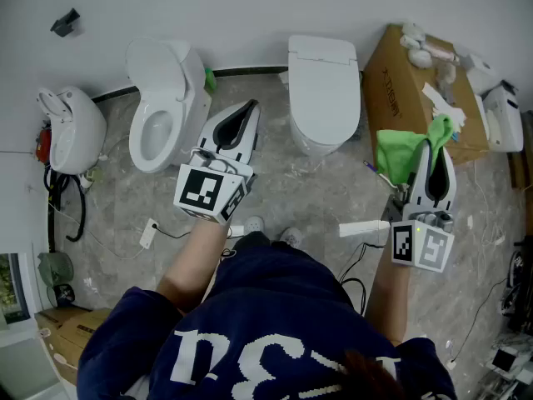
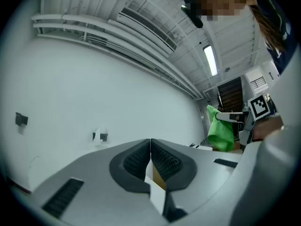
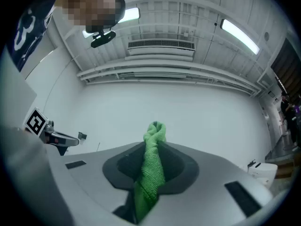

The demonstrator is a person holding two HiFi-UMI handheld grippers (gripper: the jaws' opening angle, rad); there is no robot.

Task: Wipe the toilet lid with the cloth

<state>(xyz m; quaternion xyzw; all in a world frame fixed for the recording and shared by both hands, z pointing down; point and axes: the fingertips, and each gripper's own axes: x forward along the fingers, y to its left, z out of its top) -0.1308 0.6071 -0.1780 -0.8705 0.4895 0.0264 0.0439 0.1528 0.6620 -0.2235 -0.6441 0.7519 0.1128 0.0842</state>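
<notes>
cloth (image 3: 150,173): green, ribbed, clamped by right gripper (image 1: 439,144), lower end cut off | left gripper (image 2: 150,149): jaws pressed together, empty | lid (image 1: 323,82): white, smooth

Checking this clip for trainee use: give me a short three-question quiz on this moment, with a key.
1. True or false: the right gripper is shut on the green cloth.
2. The left gripper is: A) open, B) shut and empty, C) shut on a brush.
3. Of the left toilet and the middle toilet, which has its lid raised?
Key: 1 true; 2 B; 3 the left toilet.
</notes>
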